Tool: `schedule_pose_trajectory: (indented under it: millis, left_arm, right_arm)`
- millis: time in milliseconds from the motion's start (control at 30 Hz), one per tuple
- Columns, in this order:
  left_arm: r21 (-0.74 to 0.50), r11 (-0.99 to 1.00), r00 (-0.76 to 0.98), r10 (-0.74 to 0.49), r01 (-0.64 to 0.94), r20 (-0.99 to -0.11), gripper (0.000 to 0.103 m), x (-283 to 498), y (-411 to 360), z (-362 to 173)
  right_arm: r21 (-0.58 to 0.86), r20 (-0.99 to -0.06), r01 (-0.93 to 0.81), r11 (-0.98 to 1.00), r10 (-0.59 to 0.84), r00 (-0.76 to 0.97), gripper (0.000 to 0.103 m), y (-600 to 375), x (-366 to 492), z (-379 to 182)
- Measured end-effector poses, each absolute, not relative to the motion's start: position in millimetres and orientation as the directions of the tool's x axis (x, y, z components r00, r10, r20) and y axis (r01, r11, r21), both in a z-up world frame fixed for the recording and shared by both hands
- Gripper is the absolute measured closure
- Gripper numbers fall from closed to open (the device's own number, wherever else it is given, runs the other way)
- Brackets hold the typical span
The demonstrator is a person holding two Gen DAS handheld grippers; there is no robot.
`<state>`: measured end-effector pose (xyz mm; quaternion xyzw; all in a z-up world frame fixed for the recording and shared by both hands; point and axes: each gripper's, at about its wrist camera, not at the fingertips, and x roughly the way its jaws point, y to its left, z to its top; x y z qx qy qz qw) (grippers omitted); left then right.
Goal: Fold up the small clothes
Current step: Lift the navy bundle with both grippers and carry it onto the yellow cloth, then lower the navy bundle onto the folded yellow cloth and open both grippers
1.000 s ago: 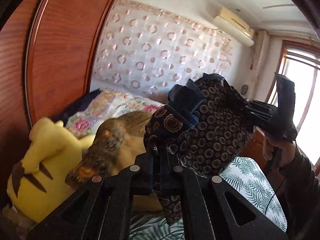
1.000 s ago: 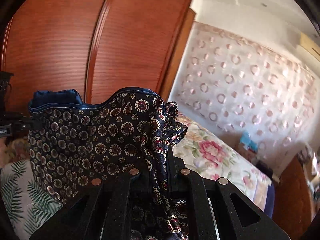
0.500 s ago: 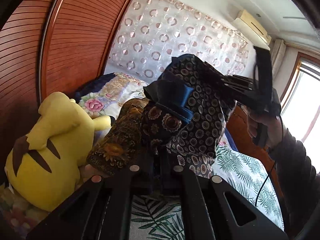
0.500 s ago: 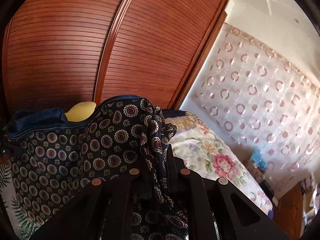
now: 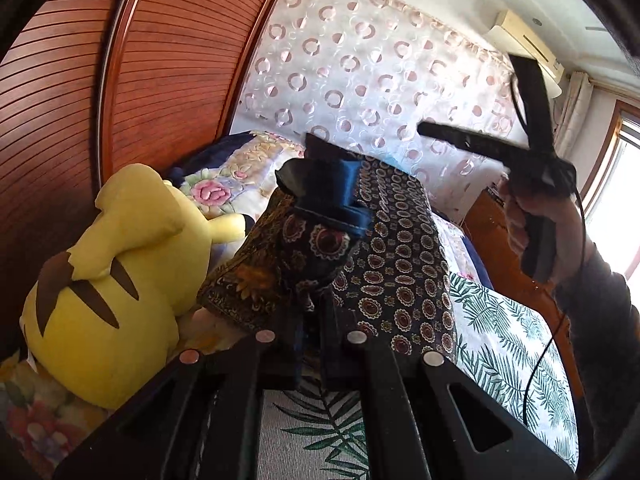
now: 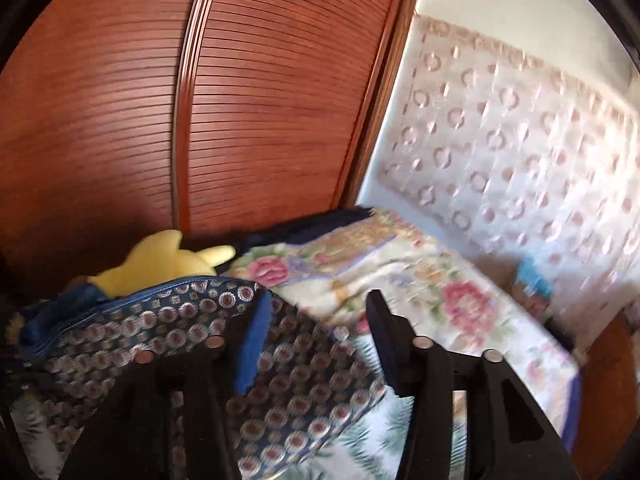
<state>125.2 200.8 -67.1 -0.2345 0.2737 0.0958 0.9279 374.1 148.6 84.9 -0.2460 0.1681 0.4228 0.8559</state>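
A small dark navy garment with round medallion print and a blue satin lining hangs from my left gripper, which is shut on a bunched corner of it above the bed. In the right wrist view the same garment droops over the leaf-print sheet, below and left of my right gripper, whose fingers stand wide apart and hold nothing. The right gripper also shows in the left wrist view, held in a hand up to the right, clear of the cloth.
A yellow plush toy lies at the left against the slatted wooden wardrobe. A floral quilt covers the far end of the bed. A leaf-print sheet lies below. A circle-patterned curtain hangs behind.
My right gripper has opened and let go of the garment, then drawn away up and right. The freed side has dropped. My left gripper keeps its hold.
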Motion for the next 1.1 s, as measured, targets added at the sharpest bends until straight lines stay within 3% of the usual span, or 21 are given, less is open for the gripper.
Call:
schedule_pose_trajectory:
  millis: [67,300,433,600,833,1100]
  left_arm:
    - [-0.376,0.874,0.827,0.050,-0.307,-0.559,0.097,127.1,201.7,-65.6]
    - [-0.323,0.880,0.829,0.129,-0.349,-0.544,0.075,120.2,210.6,-54.4]
    - [-0.228,0.888,0.804,0.220,-0.400,-0.553,0.075,121.1,214.4,-53.9]
    - [-0.199,0.887,0.773,0.229,-0.416,-0.592,0.075,124.8,221.3,-65.6]
    - [-0.197,0.888,0.779,0.237,-0.416,-0.580,0.075,114.4,220.0,-60.3]
    - [-0.169,0.894,0.793,0.265,-0.415,-0.549,0.075,100.8,210.8,-44.1]
  right_arm:
    - [-0.240,-0.527,-0.816,0.526,0.636,0.565,0.049,140.3,379.7,73.0]
    - [-0.161,-0.620,-0.816,0.556,0.586,0.522,0.049,147.2,415.4,23.3]
    - [-0.156,-0.638,-0.802,0.576,0.561,0.527,0.049,153.4,427.9,5.1]
    - [-0.113,-0.618,-0.783,0.612,0.574,0.538,0.049,149.4,429.9,12.4]
    - [-0.062,-0.558,-0.808,0.586,0.651,0.515,0.049,127.7,365.3,12.0]
    - [-0.053,-0.577,-0.855,0.516,0.683,0.449,0.049,118.8,306.2,-4.9]
